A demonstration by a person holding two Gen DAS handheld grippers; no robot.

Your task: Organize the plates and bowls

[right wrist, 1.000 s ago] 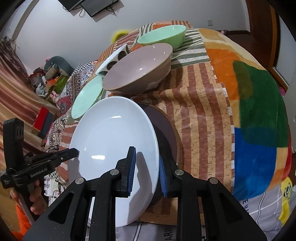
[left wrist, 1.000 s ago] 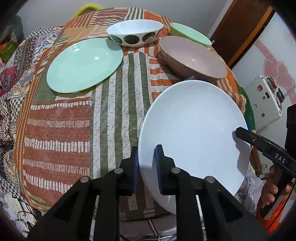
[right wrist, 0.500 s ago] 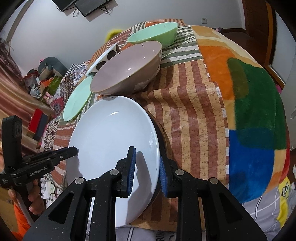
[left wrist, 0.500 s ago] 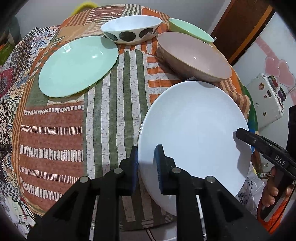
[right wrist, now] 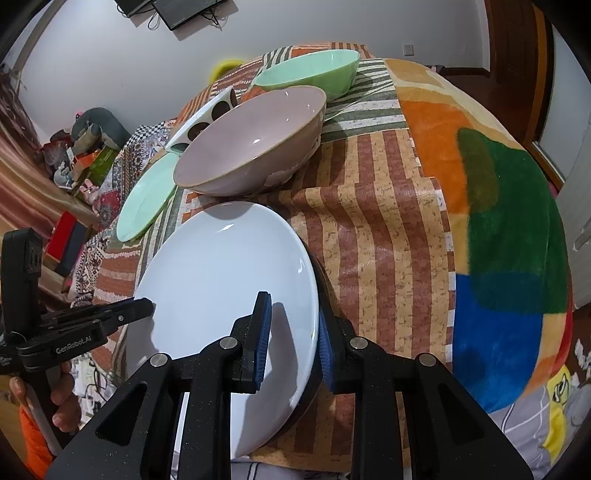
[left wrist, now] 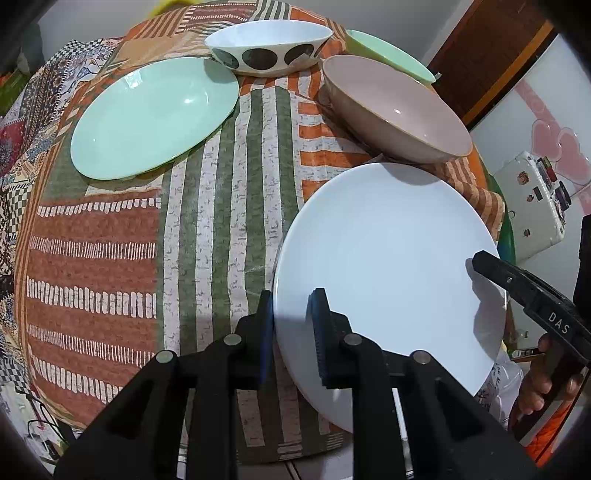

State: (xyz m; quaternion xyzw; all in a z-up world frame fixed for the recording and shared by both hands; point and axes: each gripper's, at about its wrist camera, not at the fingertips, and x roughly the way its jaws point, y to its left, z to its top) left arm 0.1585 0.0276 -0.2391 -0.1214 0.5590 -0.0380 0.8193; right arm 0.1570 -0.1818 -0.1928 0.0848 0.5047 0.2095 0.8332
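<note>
Opposing close wrist views, shared plate (left wrist: 388,258)

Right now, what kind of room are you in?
Probably a room in someone's home, maybe a bedroom. A patchwork cloth covers the table, a screen hangs on the wall, and toys are piled at the side. Plates and bowls sit out, like the white plate.

Bright even indoor light, soft shadows on the white plate (left wrist: 388,258), small glare spots on bowls, strong fisheye bending, dark vignetted corners
</note>
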